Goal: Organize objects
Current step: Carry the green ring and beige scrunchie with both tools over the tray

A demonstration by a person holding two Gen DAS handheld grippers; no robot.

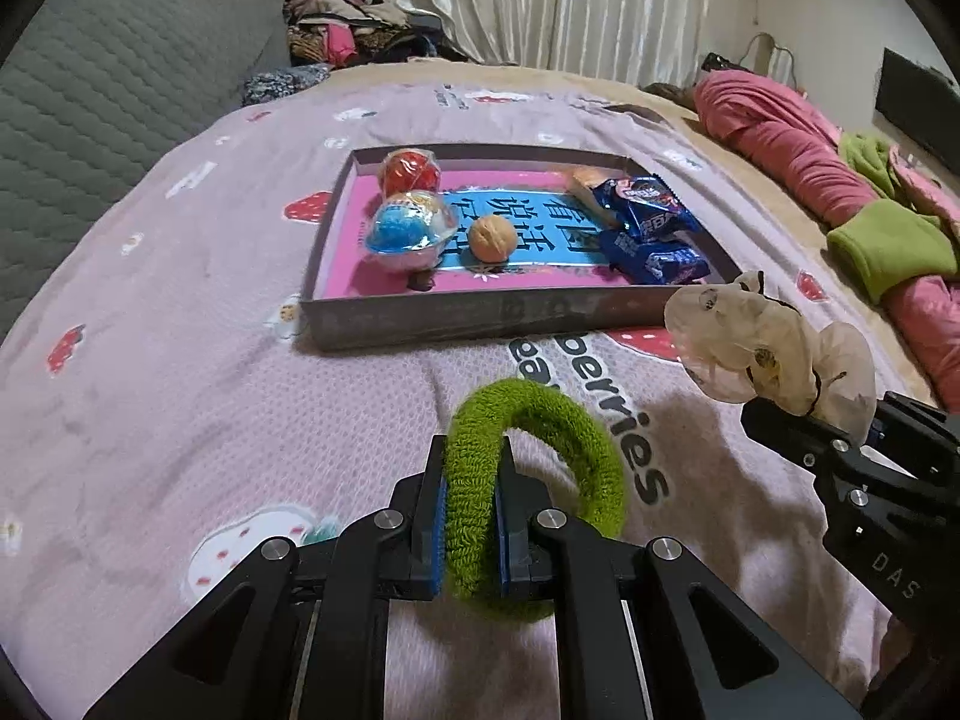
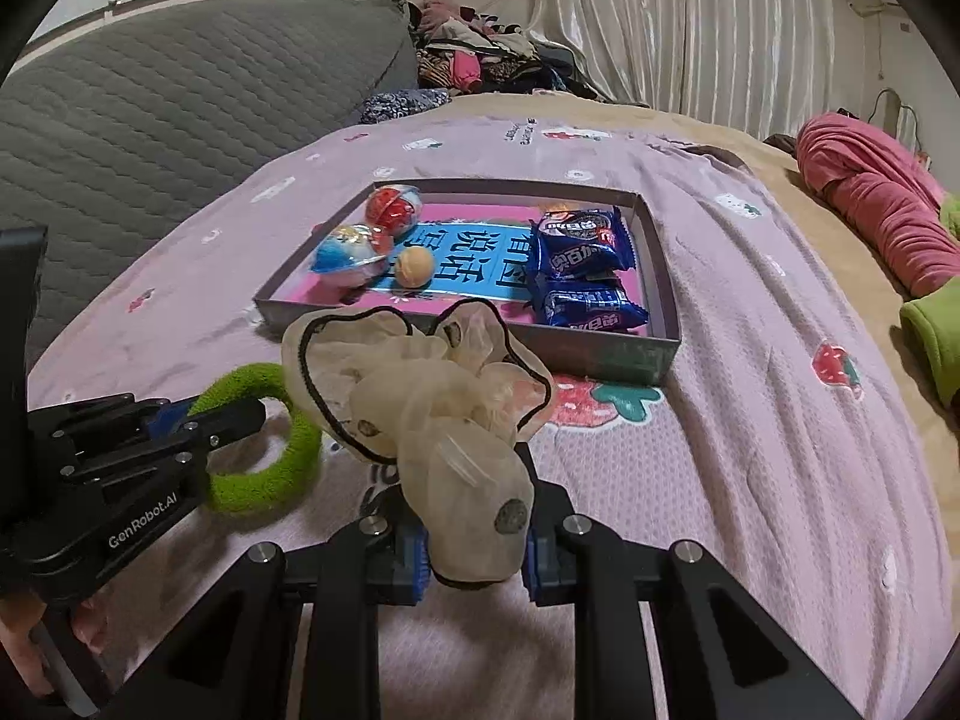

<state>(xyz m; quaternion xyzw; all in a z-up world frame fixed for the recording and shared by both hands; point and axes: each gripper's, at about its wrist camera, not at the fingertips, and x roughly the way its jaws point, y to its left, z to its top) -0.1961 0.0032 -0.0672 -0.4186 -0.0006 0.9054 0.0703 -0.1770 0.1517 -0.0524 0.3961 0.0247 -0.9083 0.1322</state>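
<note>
Before tray [image 1: 414,321] | left gripper [image 1: 470,480] pinches green scrunchie [image 1: 534,480] on edge | right gripper [image 2: 477,552] pinches sheer scrunchie [image 2: 420,396]

My left tool [image 1: 471,516]: matte black angular linkages, round silver screw heads, blue pads lining both fingers; white "GenRobot.AI" lettering on its side. My right tool [image 2: 477,564]: same black frame, silver screws, blue pads, white letters "DAS" on its body.

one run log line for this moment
left tongs: shut on green scrunchie | right tongs: shut on sheer scrunchie | both off the bed | box: snacks, balls
</note>
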